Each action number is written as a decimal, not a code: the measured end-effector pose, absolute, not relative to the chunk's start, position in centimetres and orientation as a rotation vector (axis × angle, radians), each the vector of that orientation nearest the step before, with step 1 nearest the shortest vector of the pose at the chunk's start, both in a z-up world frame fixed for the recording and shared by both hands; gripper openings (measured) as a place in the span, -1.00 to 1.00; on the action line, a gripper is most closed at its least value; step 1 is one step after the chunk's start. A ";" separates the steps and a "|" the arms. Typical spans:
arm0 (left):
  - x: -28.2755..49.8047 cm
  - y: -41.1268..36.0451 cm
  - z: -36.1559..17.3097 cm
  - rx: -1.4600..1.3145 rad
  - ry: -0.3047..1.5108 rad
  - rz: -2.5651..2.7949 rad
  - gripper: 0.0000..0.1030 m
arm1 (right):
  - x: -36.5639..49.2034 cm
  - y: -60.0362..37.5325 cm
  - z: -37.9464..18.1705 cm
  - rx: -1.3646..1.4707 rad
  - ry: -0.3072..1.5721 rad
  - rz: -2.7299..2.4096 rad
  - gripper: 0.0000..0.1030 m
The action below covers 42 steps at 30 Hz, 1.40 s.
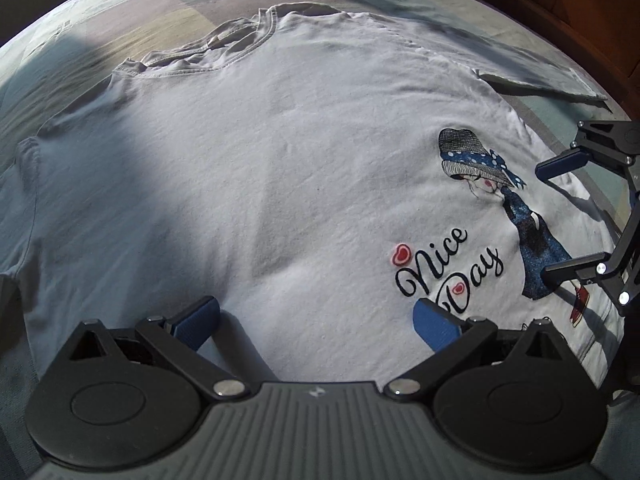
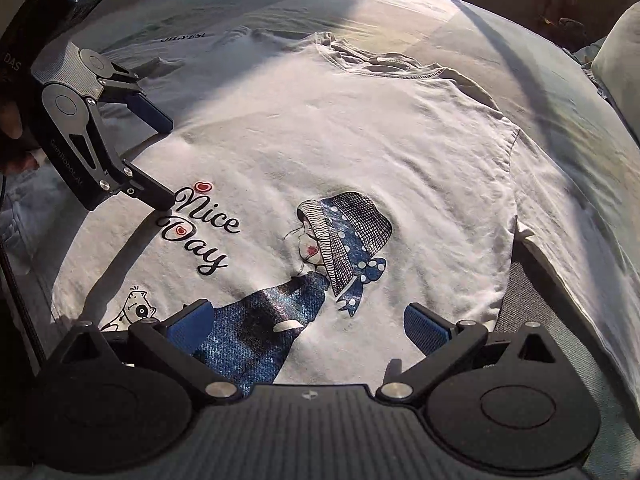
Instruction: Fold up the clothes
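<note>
- White cotton T-shirt with a printed girl [image 2: 320, 152] lies flat on the bed, print up.
- Left gripper [image 1: 316, 320] and right gripper [image 2: 308, 320] hover spread, holding nothing.
- Best pinch the near hem evenly at both corners.

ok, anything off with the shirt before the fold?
Mostly fine: the white T-shirt lies print-up and fairly flat. The collar is rumpled and bunched, not lying flat. Both claws, left and right, are open over the hem end.
</note>
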<state>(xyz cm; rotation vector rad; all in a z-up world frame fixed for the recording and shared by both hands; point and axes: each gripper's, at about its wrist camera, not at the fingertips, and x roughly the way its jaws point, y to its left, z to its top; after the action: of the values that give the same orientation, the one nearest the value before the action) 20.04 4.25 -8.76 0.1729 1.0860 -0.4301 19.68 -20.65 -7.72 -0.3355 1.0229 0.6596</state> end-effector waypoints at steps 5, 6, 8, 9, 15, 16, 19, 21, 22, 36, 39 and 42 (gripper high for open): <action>19.4 5.3 -8.8 0.169 1.066 -0.444 0.99 | 19.0 -21.5 -8.6 -0.332 1.081 0.614 1.00; 19.6 5.2 -8.8 0.172 1.076 -0.442 0.99 | 19.2 -21.4 -8.6 -0.325 1.094 0.601 1.00; 20.2 5.2 -8.8 0.167 1.093 -0.433 0.99 | 19.1 -21.2 -8.5 -0.314 1.108 0.571 1.00; 20.6 5.2 -8.8 0.161 1.100 -0.426 0.99 | 19.1 -21.1 -8.5 -0.312 1.107 0.561 1.00; 22.6 5.7 -8.1 0.149 1.128 -0.336 0.99 | 18.7 -21.3 -8.5 -0.308 1.080 0.551 1.00; 23.1 5.7 -7.5 0.172 1.107 -0.318 0.99 | 18.8 -21.2 -8.5 -0.309 1.084 0.550 1.00; 25.8 6.1 -5.6 0.214 1.022 -0.336 0.99 | 18.8 -21.2 -8.5 -0.309 1.087 0.552 1.00; 29.0 6.4 -4.3 0.230 0.963 -0.322 0.99 | 18.6 -21.3 -8.5 -0.305 1.073 0.555 1.00; 30.6 6.7 -4.1 0.204 0.948 -0.324 0.99 | 18.4 -21.4 -8.5 -0.303 1.065 0.555 1.00; 46.6 9.4 -9.3 -0.184 1.013 -0.230 0.99 | 17.9 -21.6 -8.5 -0.292 1.026 0.564 1.00; 47.9 9.5 -9.4 -0.176 1.018 -0.216 0.99 | 17.9 -21.6 -8.5 -0.291 1.026 0.565 1.00; 48.5 9.6 -9.3 -0.171 1.028 -0.199 0.99 | 17.9 -21.6 -8.5 -0.291 1.024 0.567 1.00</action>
<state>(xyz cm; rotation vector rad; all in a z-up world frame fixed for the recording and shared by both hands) 48.53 9.63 -9.30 -0.1711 1.0275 -0.1990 17.88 -21.64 -8.52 -0.2912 1.0242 0.5668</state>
